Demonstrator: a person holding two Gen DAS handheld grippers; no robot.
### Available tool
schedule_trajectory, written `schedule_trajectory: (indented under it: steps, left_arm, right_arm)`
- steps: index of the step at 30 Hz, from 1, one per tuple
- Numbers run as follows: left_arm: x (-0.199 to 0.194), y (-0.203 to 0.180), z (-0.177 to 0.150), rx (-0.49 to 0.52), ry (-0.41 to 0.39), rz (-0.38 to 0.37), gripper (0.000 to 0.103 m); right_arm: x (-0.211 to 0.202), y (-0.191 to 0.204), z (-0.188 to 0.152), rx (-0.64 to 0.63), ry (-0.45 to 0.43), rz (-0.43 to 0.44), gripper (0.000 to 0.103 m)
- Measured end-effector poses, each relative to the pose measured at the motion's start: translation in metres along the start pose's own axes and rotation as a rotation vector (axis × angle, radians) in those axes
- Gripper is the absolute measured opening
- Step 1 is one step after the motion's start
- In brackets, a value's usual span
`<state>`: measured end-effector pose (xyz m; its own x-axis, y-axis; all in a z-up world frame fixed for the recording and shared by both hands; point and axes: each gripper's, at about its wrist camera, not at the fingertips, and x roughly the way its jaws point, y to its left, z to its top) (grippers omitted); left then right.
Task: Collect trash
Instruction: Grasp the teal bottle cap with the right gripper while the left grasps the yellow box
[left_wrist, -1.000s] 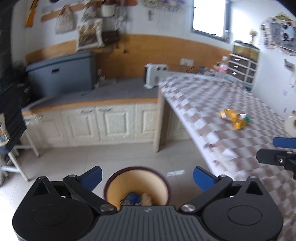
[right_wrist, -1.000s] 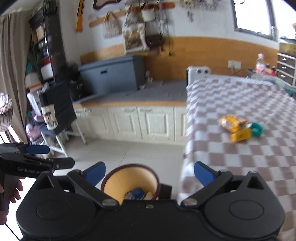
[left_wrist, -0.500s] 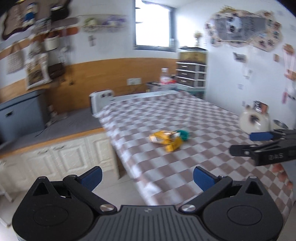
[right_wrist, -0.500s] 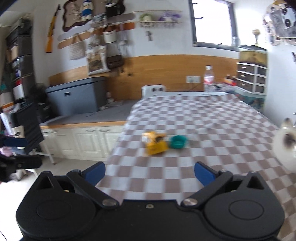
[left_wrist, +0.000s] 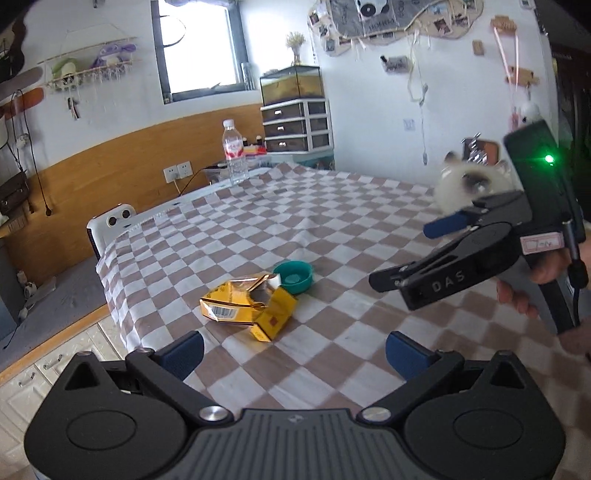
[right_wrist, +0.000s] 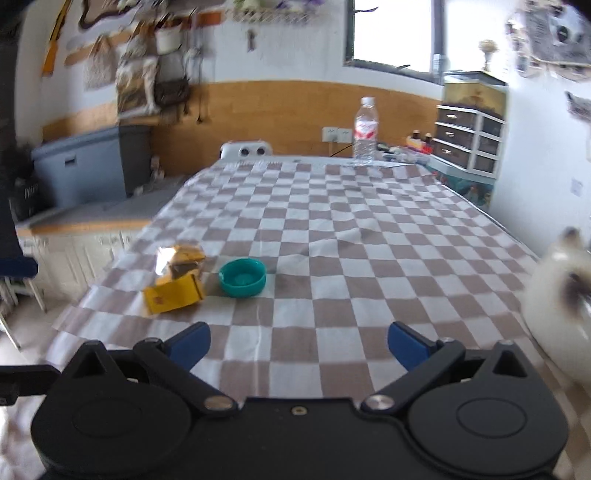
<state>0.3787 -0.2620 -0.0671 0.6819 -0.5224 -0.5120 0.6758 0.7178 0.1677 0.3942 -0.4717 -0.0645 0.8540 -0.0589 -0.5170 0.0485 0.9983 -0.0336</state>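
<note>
A crushed yellow carton (left_wrist: 249, 304) lies on the checkered tablecloth (left_wrist: 332, 206) near the table's left edge, with a teal lid (left_wrist: 294, 277) just behind it. Both also show in the right wrist view, the carton (right_wrist: 175, 282) to the left of the lid (right_wrist: 242, 277). My left gripper (left_wrist: 293, 354) is open and empty, hovering in front of the carton. My right gripper (right_wrist: 297, 345) is open and empty, in front of the lid. It shows from the side in the left wrist view (left_wrist: 417, 253), right of the lid.
A clear water bottle (right_wrist: 365, 131) stands at the table's far end. A white fluffy cat figure (right_wrist: 557, 306) sits at the right edge of the table. A white appliance (left_wrist: 110, 227) stands beyond the far left corner. A low counter (right_wrist: 85, 218) runs along the left.
Both grippers swung up and right from the waste bin on the floor to the table. The carton and lid are now closer in both views. The bin has left view.
</note>
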Motion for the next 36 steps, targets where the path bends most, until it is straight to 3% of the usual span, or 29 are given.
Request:
schedule_trajectory:
  steps: [3, 6, 8, 14, 20, 23, 24, 25, 30, 36]
  left_arm:
    - [0.021, 0.011, 0.0, 0.027, 0.007, -0.005, 0.103]
    - [0.039, 0.022, -0.001, 0.056, 0.024, -0.017, 0.103]
    - [0.05, 0.028, -0.001, 0.029, 0.045, -0.037, 0.103]
    - [0.074, 0.027, -0.003, 0.003, 0.061, -0.063, 0.103]
    - [0.095, 0.029, 0.003, -0.014, 0.07, -0.022, 0.103]
    - [0.104, 0.032, 0.005, 0.043, 0.07, -0.01, 0.103]
    - [0.108, 0.034, 0.005, 0.063, 0.073, -0.014, 0.103]
    - [0.111, 0.036, 0.005, 0.078, 0.077, -0.015, 0.103]
    - [0.125, 0.052, 0.01, 0.107, 0.103, -0.094, 0.103]
    - [0.138, 0.065, 0.018, 0.152, 0.115, -0.118, 0.103]
  right_arm:
    - [0.031, 0.009, 0.007, -0.07, 0.047, -0.006, 0.1]
    - [0.059, 0.014, 0.013, -0.063, 0.087, 0.021, 0.09]
    - [0.071, 0.017, 0.016, -0.048, 0.104, 0.042, 0.09]
    - [0.103, 0.022, 0.025, 0.015, 0.107, 0.076, 0.088]
    - [0.119, 0.026, 0.035, 0.056, 0.096, 0.094, 0.084]
    - [0.118, 0.024, 0.035, 0.067, 0.083, 0.101, 0.068]
    - [0.117, 0.021, 0.035, 0.08, 0.076, 0.109, 0.055]
    - [0.117, 0.017, 0.035, 0.1, 0.068, 0.12, 0.049]
    - [0.113, 0.003, 0.032, 0.174, 0.05, 0.167, 0.048]
    - [0.11, -0.003, 0.03, 0.205, 0.045, 0.181, 0.048]
